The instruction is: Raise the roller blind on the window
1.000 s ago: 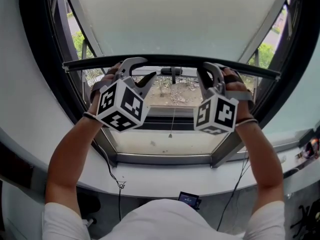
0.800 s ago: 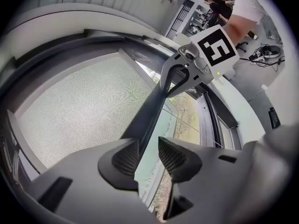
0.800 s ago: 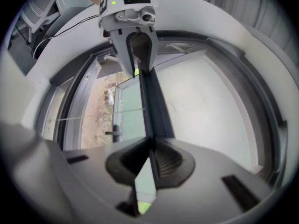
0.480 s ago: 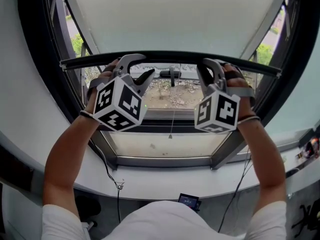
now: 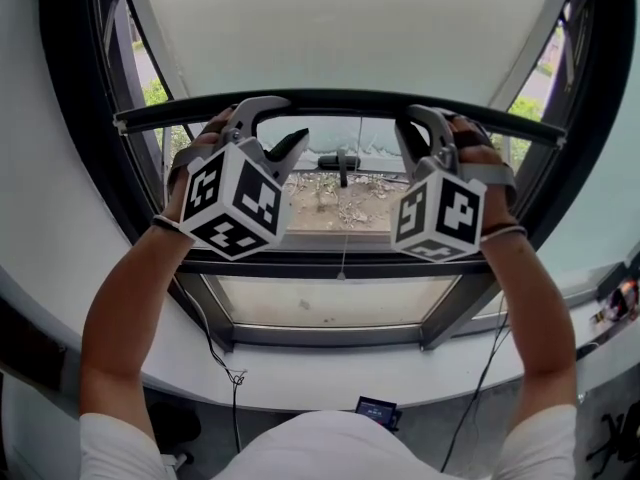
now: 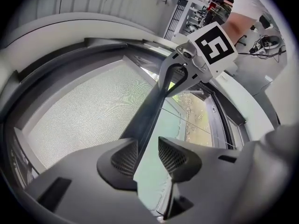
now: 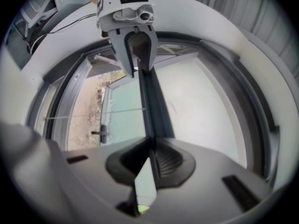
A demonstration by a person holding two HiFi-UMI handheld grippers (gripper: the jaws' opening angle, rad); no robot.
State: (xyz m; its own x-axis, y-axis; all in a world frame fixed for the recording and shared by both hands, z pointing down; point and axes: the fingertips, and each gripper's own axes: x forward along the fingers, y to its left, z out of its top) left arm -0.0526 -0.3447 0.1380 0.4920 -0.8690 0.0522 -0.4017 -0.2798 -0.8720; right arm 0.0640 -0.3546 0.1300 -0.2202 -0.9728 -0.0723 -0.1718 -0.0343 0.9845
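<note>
The pale roller blind [image 5: 350,28] covers the upper window. Its dark bottom bar [image 5: 345,101] runs across just above the two grippers. My left gripper [image 5: 295,118] stands open with the bar [image 6: 149,106] between its jaws, lying against one pad with a gap to the other. My right gripper [image 5: 405,120] is shut on the bar [image 7: 152,101], its pads [image 7: 163,158] pinching the thin edge. Each gripper appears in the other's view: the right gripper [image 6: 180,76] and the left gripper [image 7: 138,59] straddle the same bar. A thin pull cord [image 5: 345,238] hangs from the bar's middle.
Below the bar the glass shows gravel outside and a dark window handle [image 5: 340,161]. The dark window frame [image 5: 330,265] crosses under the grippers. A white sill [image 5: 300,378] with cables [image 5: 225,358] and a small device [image 5: 375,408] lies near my body.
Both grippers and the bottom bar have moved upward together. More bare glass and the window handle now show beneath the bar.
</note>
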